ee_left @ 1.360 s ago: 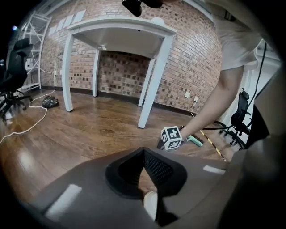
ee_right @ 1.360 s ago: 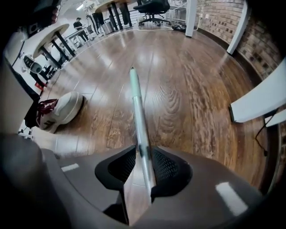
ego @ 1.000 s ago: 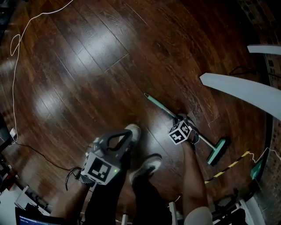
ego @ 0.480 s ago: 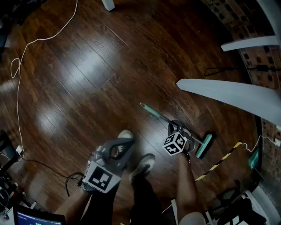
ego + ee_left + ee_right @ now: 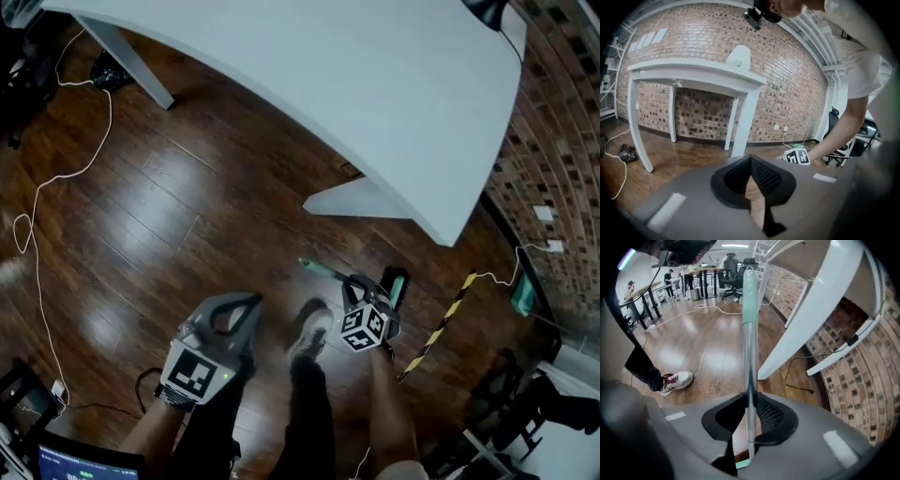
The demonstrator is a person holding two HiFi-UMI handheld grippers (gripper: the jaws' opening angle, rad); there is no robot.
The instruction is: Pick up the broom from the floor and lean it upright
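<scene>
The broom (image 5: 323, 273) is between the shoe (image 5: 307, 330) and the table (image 5: 281, 75).

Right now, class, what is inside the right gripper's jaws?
The broom: its silver handle is clamped in the right gripper, green grip pointing away. Below the jaws, the gripper's own body covers most of the handle's lower end.

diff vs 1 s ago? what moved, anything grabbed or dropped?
Right gripper has raised the broom off the floor, handle tipping up; its jaws just eased open slightly, handle still clamped between them. Left gripper rose too, shut and empty. Head view swung up onto the white table. Unchanged: the grip on the broom; nothing let go.
</scene>
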